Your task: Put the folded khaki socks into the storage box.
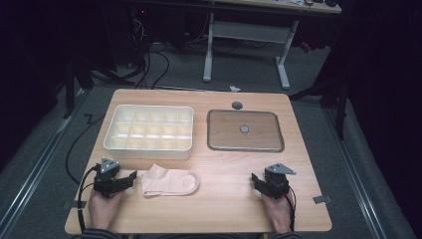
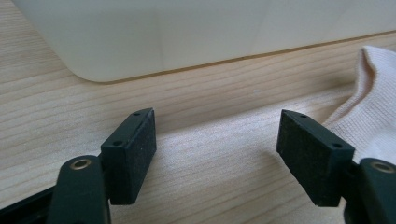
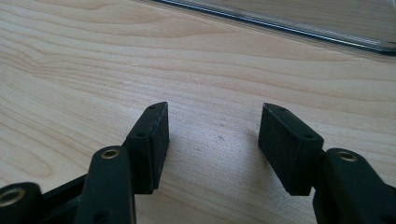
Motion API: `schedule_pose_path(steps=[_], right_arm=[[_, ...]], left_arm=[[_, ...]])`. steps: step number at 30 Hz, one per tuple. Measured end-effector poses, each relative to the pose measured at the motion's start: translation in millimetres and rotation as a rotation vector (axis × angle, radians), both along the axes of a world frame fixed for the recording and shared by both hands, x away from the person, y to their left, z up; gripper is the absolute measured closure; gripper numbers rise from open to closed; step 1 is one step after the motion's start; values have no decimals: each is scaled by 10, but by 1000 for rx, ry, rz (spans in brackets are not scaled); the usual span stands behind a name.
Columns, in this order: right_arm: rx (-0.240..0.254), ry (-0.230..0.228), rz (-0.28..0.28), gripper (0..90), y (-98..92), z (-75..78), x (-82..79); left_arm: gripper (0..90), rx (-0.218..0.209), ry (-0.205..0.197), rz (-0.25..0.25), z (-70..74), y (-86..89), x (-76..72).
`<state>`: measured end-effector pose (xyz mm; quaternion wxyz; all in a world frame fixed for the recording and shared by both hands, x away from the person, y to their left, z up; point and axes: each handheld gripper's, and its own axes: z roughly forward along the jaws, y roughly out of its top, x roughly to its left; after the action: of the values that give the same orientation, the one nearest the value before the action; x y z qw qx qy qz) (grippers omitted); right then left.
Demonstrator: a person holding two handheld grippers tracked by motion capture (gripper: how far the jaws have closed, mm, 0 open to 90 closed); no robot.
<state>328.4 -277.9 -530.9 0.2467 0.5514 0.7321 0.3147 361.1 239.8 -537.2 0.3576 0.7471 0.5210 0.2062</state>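
Your left gripper (image 1: 130,178) rests on the table (image 1: 224,209) with its jaws spread apart and nothing between them. The sock (image 1: 169,182), pale pink and lying flat, sits just beside the right-hand jaw as the left gripper view shows it, its ribbed edge (image 2: 369,107) close to that pad but apart from it as far as you can tell. Beyond the jaws stands the white compartment box (image 2: 187,37).

Your right gripper (image 3: 212,135) is likewise released, jaws wide over bare wood, well apart from the sock, with the rim of the flat metal tray (image 3: 280,23) ahead of it.

The step in hand looks like the first grasp of the sock. Slide the left jaws sideways so the fabric's edge comes between the pads, then keep them low, almost scraping the wood, so the lower layer is caught too. Pinch near the cuff rather than mid-body; soft knit tends to slip and bunch if you take too little. Bring the right gripper across only once the left holds firmly.
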Motion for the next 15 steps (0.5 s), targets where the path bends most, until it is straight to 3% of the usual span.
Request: schedule_pose_path(steps=[6, 10, 15], right_arm=[[9, 5, -10, 420, -4, 4, 1], [29, 11, -15, 452, -24, 15, -3], [53, -22, -4, 479, -28, 50, -47]], left_arm=[[340, 40, -11, 4, 1, -21, -17], [372, 29, -12, 11, 4, -10, -28], [382, 8, 0, 3, 17, 10, -28]])
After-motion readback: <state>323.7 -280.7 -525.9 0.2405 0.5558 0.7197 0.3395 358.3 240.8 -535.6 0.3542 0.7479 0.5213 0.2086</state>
